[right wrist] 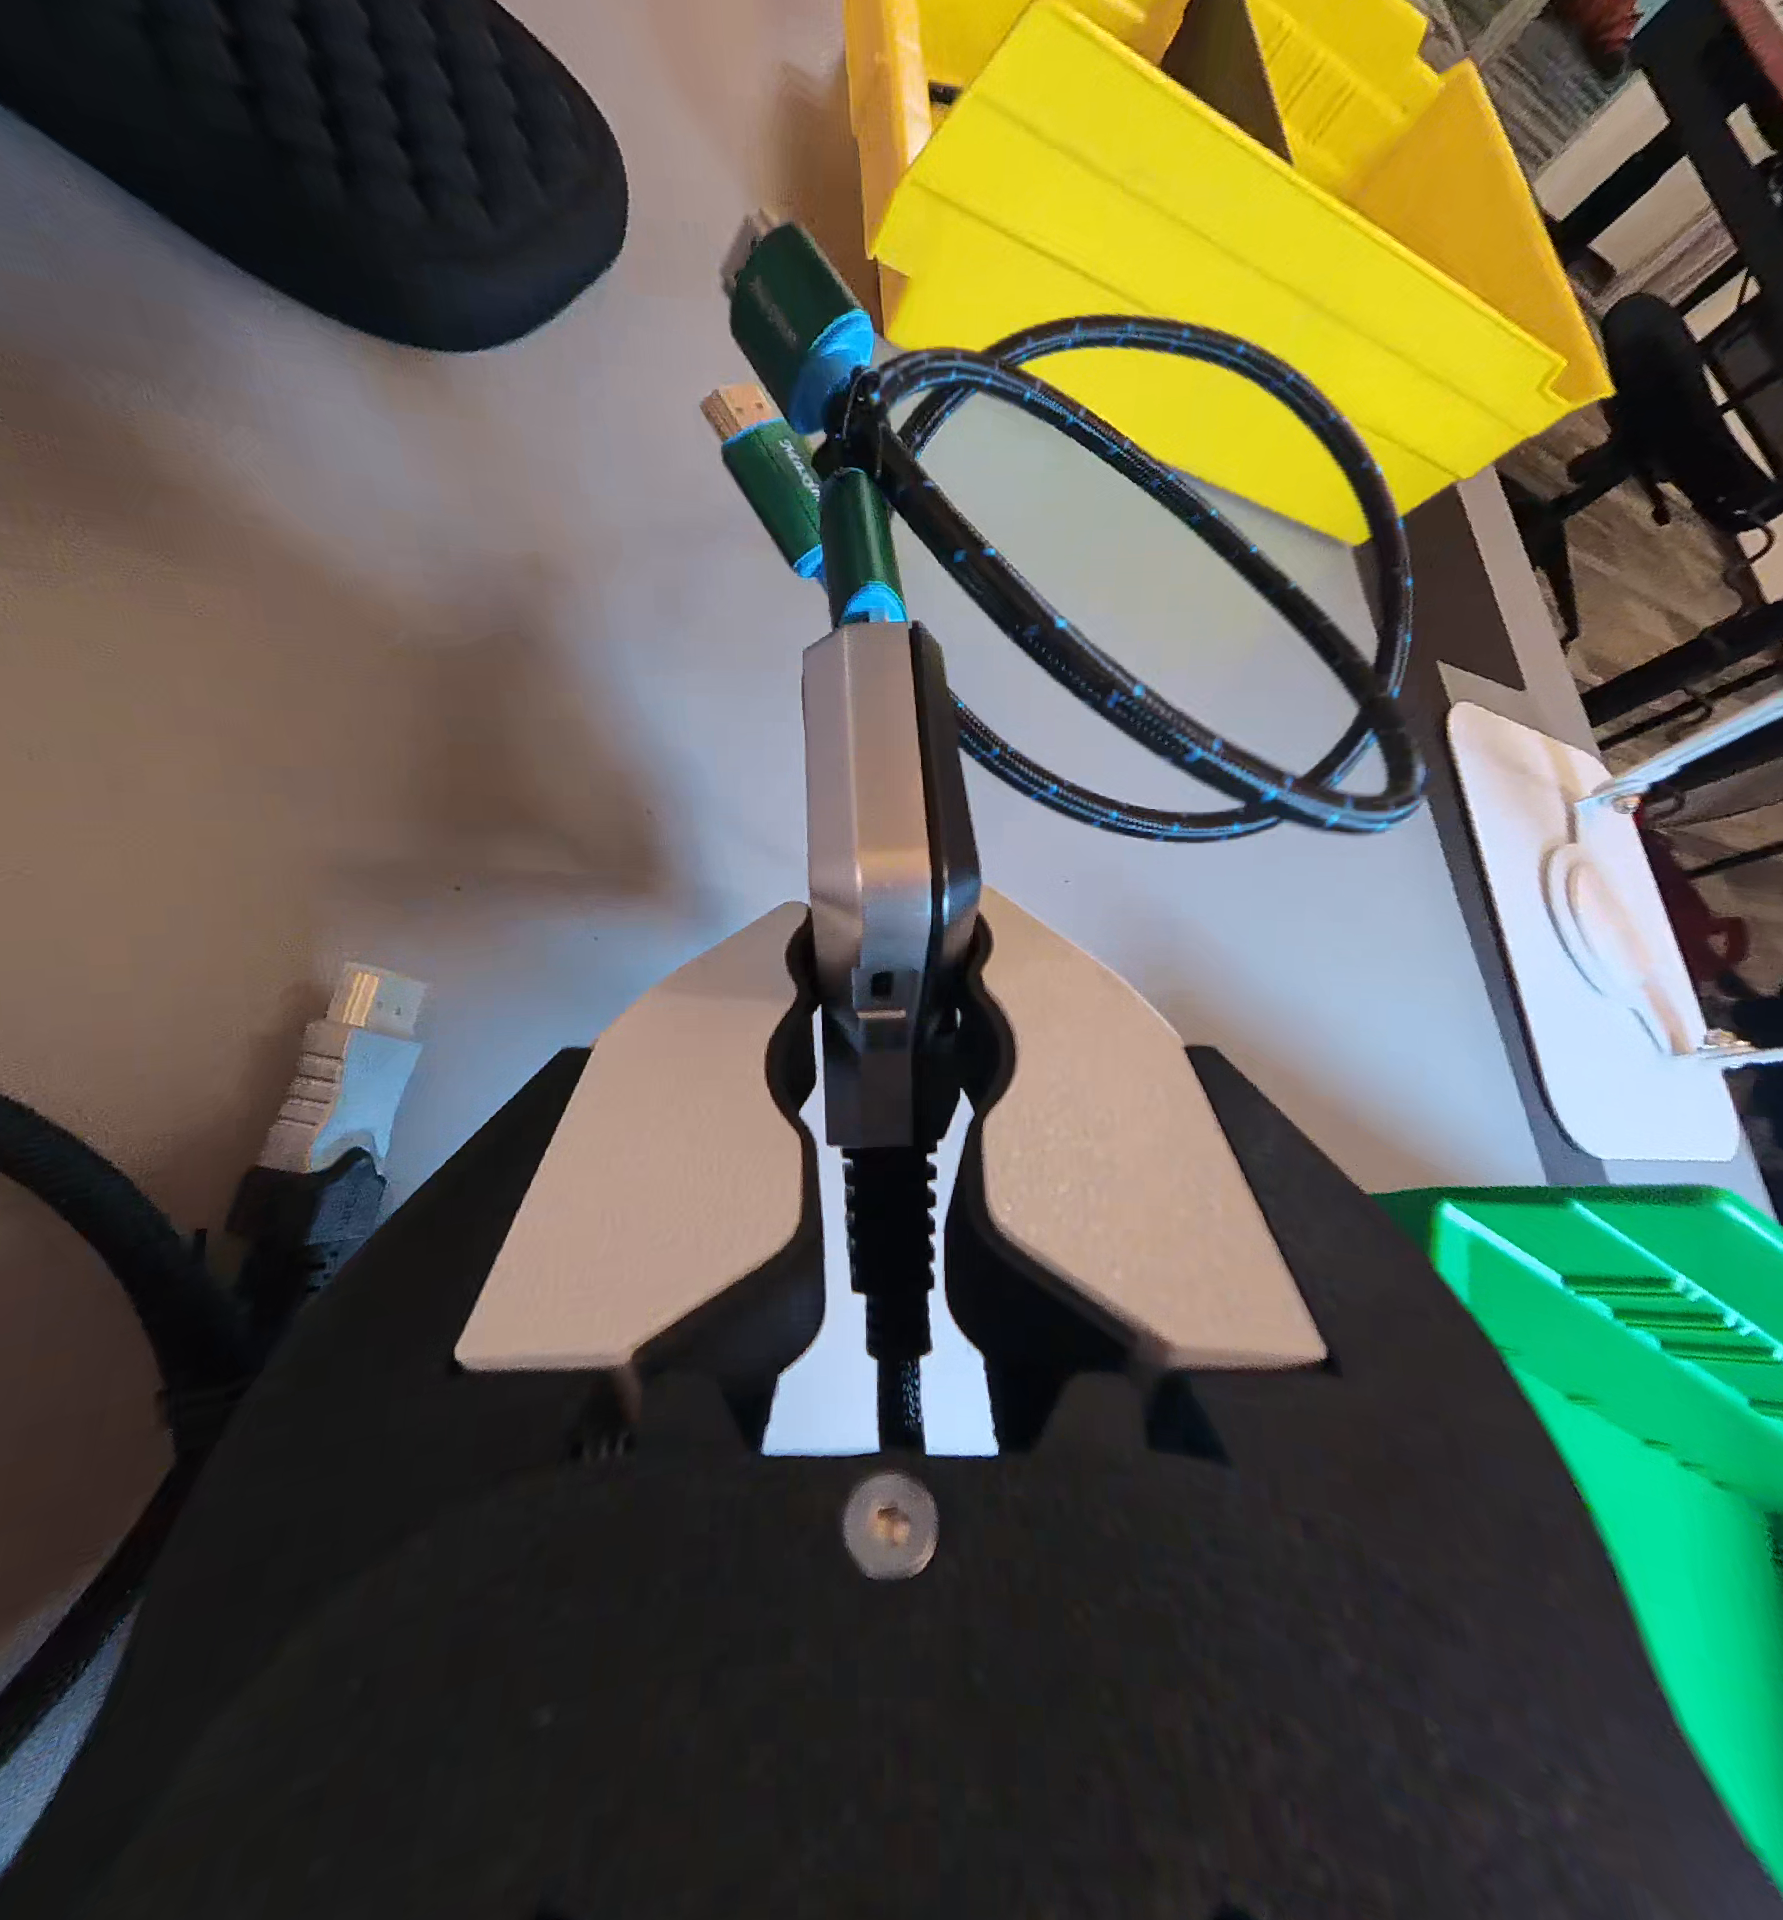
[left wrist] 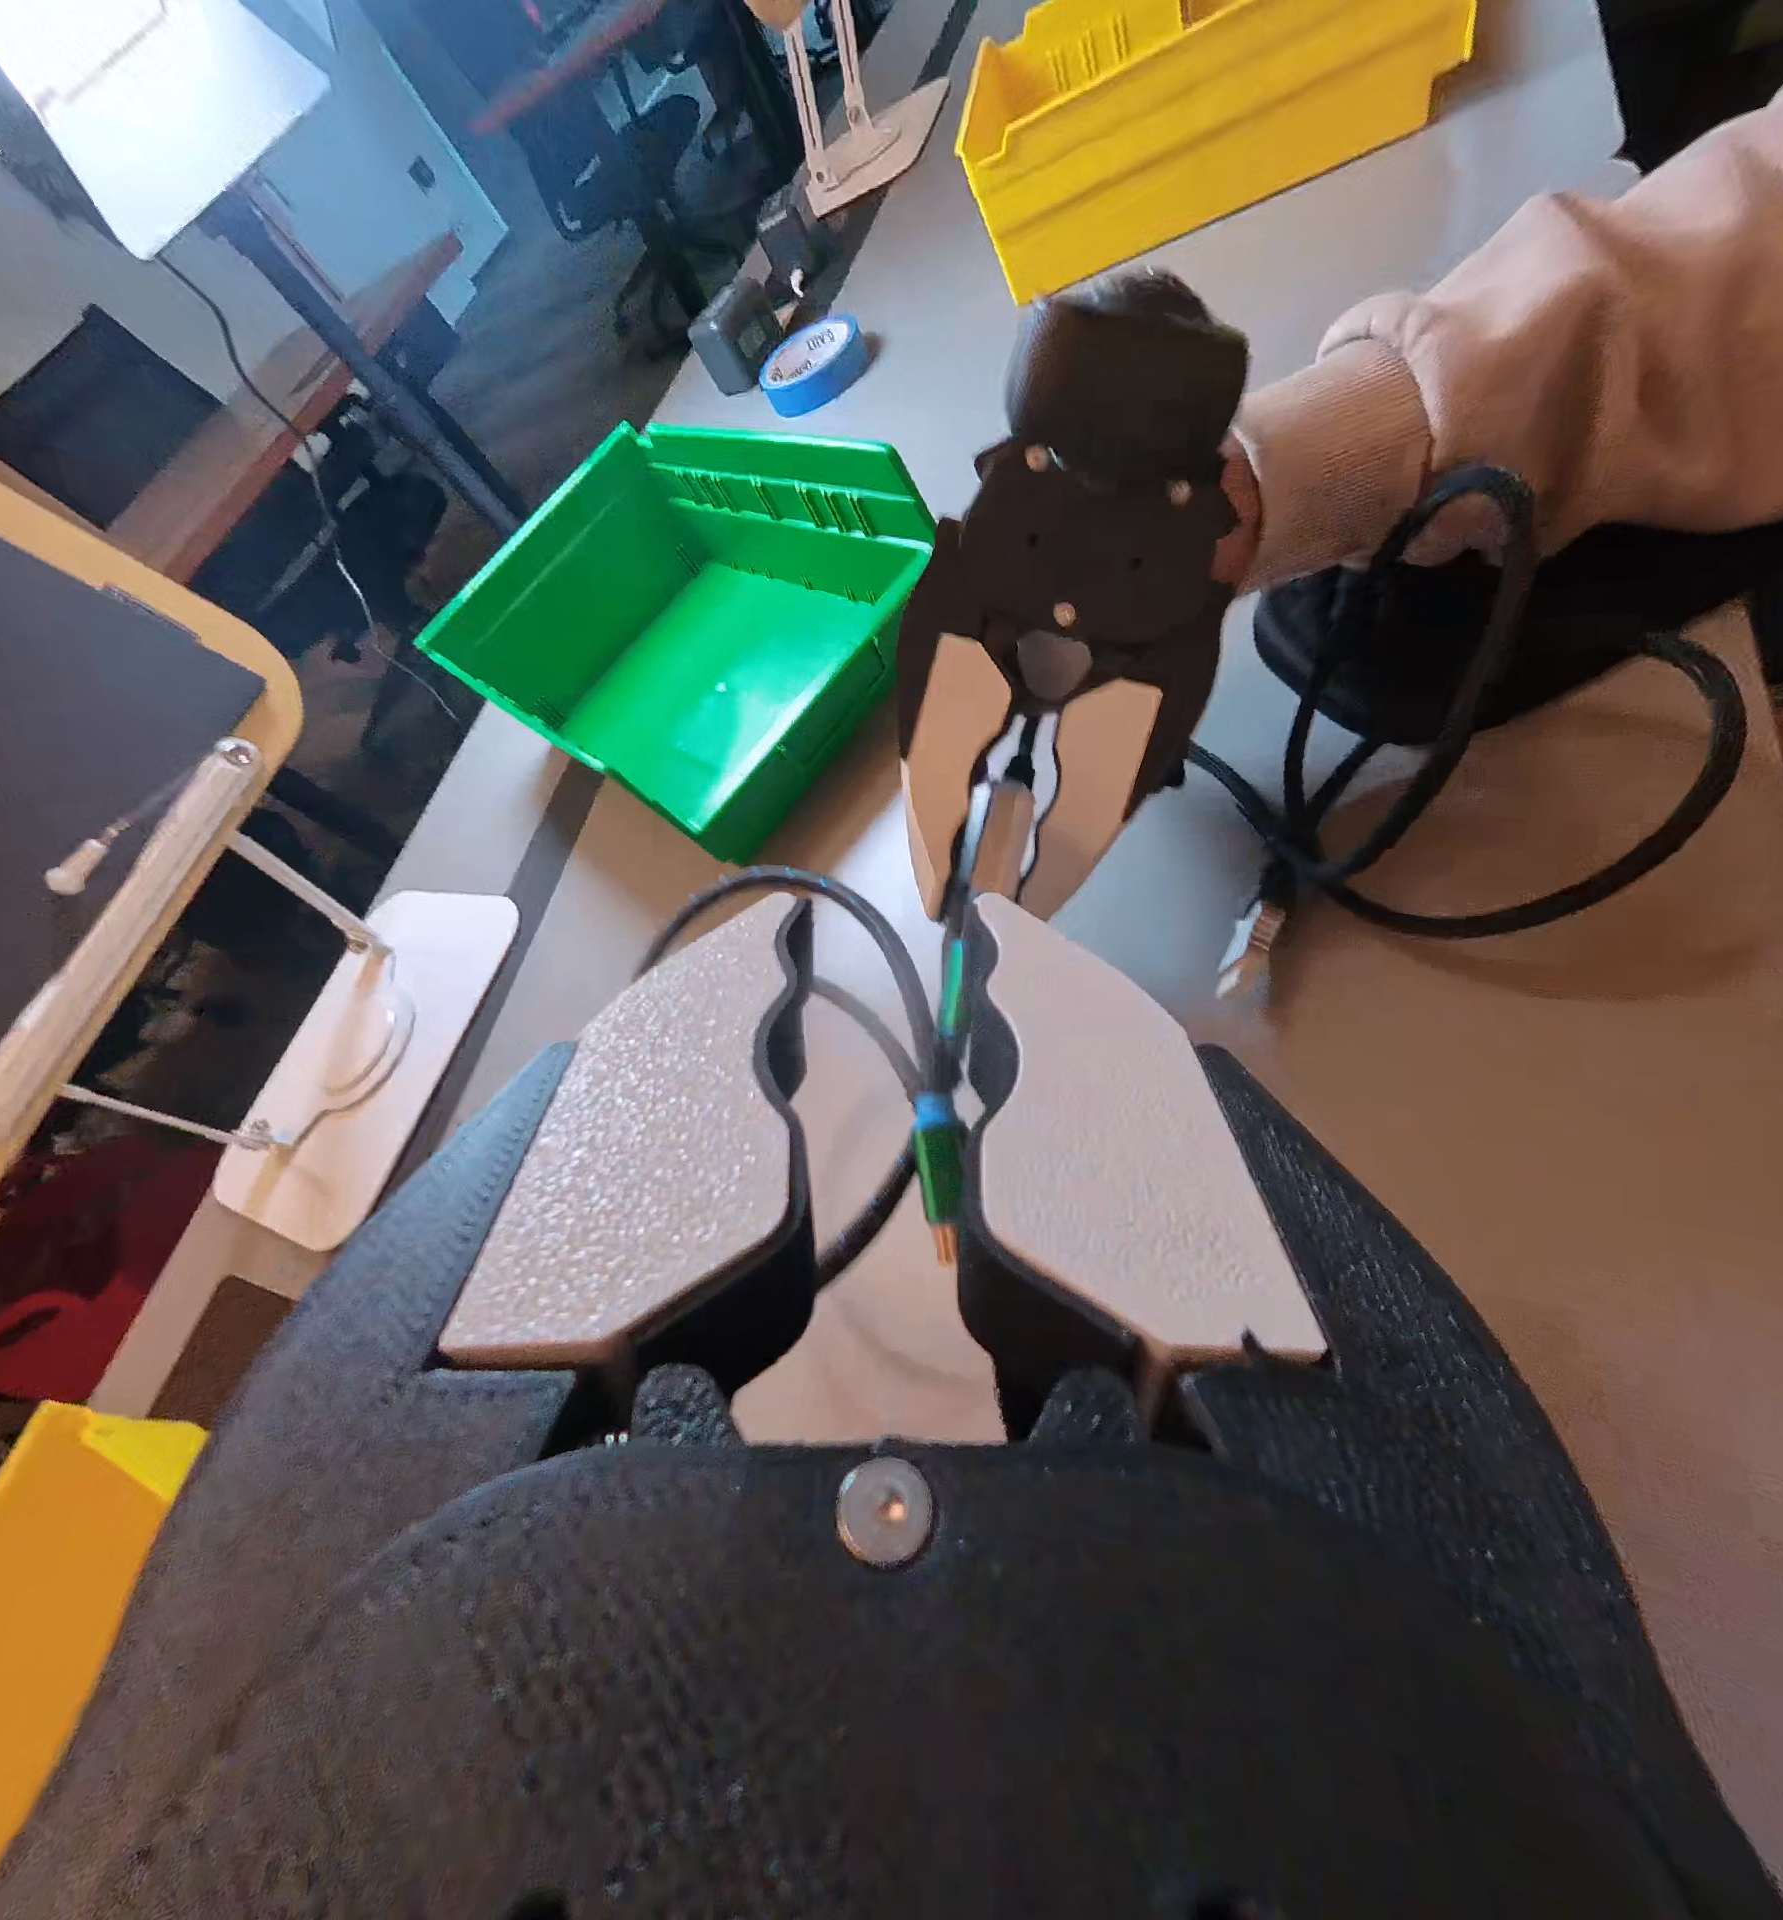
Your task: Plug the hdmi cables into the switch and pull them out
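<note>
Pale grey-beige tabletop [left wrist: 1489,1195], daylight-lit. Beyond its edge: dark carpeted floor [left wrist: 554,312], black office chairs [left wrist: 679,166], bright white panel on a black stand [left wrist: 139,114], reddish-brown desk [left wrist: 399,281].

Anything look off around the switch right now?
Nothing damaged. The switch, clamped edge-on in the right gripper, has one green plug seated. Two loose plugs dangle unplugged beside it, with the braided cable looped.
</note>
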`<state>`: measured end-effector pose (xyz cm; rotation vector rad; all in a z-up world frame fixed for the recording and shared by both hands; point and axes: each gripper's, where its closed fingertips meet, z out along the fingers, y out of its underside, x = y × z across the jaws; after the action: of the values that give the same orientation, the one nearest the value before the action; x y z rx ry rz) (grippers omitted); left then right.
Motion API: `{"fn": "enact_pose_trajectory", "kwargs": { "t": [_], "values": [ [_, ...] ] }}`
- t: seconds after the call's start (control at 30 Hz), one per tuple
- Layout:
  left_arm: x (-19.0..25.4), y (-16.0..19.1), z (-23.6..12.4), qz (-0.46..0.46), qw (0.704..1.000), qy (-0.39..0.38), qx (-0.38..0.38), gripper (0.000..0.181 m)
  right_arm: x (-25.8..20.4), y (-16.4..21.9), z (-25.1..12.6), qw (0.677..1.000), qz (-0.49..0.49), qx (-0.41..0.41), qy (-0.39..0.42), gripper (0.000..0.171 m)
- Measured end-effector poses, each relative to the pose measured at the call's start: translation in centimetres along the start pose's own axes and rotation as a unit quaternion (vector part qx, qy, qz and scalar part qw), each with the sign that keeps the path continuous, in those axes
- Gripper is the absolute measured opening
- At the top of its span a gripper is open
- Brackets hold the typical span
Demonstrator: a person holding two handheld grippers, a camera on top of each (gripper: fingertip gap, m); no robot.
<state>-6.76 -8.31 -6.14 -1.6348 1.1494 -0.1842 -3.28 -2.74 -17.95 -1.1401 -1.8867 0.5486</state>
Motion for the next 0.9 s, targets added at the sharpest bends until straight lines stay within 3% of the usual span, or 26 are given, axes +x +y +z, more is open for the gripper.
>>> {"fn": "enact_pose_trajectory", "kwargs": {
  "t": [0.23, 0.4, 0.57, 0.67, 0.8, 0.9],
  "values": [
    [1.7, 6.6, 4.0, 0.058, 0.991, 0.014, -0.119, 0.032, -0.1, -0.1, 0.0, 1.000, 0.019, 0.011, -0.013, 0.023],
    [2.0, 8.2, 6.2, 0.099, 0.976, 0.042, -0.187, 0.022, -0.8, 0.0, 0.3, 1.000, -0.012, -0.011, -0.014, 0.023],
    [2.3, 8.2, 6.8, 0.098, 0.971, 0.068, -0.207, 0.019, -1.0, 0.9, 0.6, 0.998, -0.037, -0.048, -0.009, 0.022],
    [2.3, 9.0, 6.9, 0.108, 0.955, 0.067, -0.268, 0.019, -1.1, 1.4, 0.9, 0.994, -0.065, -0.084, 0.005, 0.022],
    [1.9, 10.1, 6.8, 0.125, 0.924, 0.065, -0.356, 0.019, -1.0, 1.1, 0.9, 0.994, -0.059, -0.087, 0.012, 0.022],
    [1.8, 9.8, 6.9, 0.111, 0.923, 0.079, -0.359, 0.019, -0.9, 1.1, 0.7, 0.996, -0.026, -0.089, 0.006, 0.022]
  ]
}}
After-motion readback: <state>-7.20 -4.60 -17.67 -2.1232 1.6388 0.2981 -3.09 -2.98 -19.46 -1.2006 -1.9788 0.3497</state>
